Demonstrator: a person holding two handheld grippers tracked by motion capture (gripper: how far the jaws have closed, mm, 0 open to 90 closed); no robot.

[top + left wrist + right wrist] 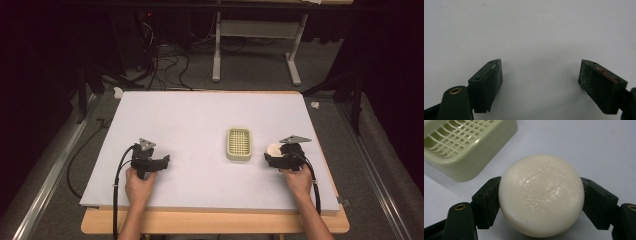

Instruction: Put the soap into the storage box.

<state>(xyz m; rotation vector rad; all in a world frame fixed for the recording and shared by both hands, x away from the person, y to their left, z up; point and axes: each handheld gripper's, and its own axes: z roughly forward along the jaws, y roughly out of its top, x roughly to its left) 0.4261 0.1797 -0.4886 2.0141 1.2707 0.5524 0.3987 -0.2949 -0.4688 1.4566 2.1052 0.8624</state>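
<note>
A round white bar of soap [541, 195] lies on the white table, and my right gripper [541, 202] is shut on it, one black pad pressed against each side. In the high view the soap [273, 148] peeks out at the tip of the right gripper [280, 156], just right of a pale green soap dish [238, 143] with a grid insert. That dish [461, 147] sits up and left of the soap in the right gripper view. My left gripper [162, 161] rests low on the table's left side; its jaws [540, 85] stand wide apart with bare table between them.
The white table top [200, 120] lies on a wooden board whose front edge shows near the person's forearms. Beyond the far edge are cables, a metal stand's legs [216, 55] and dark floor. A small white object [118, 92] sits off the back left corner.
</note>
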